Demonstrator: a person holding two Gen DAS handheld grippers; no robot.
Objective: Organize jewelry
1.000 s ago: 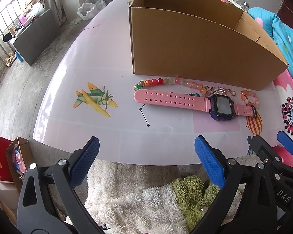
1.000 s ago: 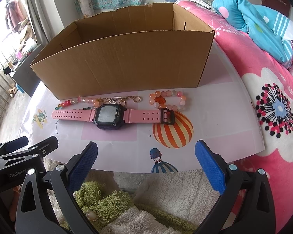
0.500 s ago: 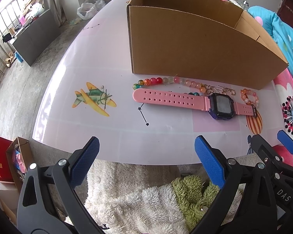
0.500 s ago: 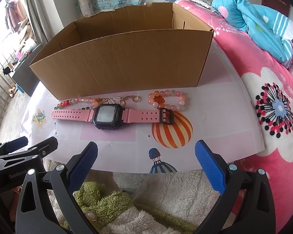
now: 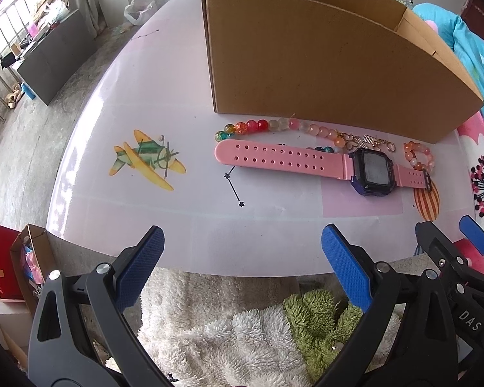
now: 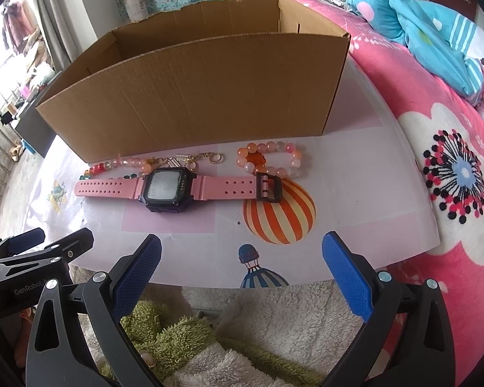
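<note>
Lying flat along the near wall of the cardboard box point(image 6: 209, 90), the pink watch point(image 6: 164, 187) has its strap running from 9 o'clock to 3 o'clock in the right wrist view, with the black buckle at the 3 o'clock end. Behind it, toward 12 o'clock, a long bead strand point(image 5: 274, 127) with a small gold clasp chain point(image 6: 196, 158) sits between the watch and the box, the strand just beside the strap. A round bead bracelet point(image 6: 271, 158) lies at about 1 o'clock from the watch face, touching or nearly touching the buckle.

Compared with a second ago, almost nothing on the table point(image 5: 145, 103) has moved; the jewelry keeps the same layout. Both views have only crept slightly nearer and lower, so the pieces sit a little further up in each picture. That suggests an approach is just starting and no piece has been sorted yet; all three are outside the box.

The left gripper point(image 5: 242, 254) hangs over the near table edge with its blue pads spread wide and nothing between them. The right gripper point(image 6: 242, 254) is likewise spread wide and empty, at 6 o'clock from the balloon print. The watch appears the easiest first pick, being the closest piece and the one lying in front of the others.
</note>
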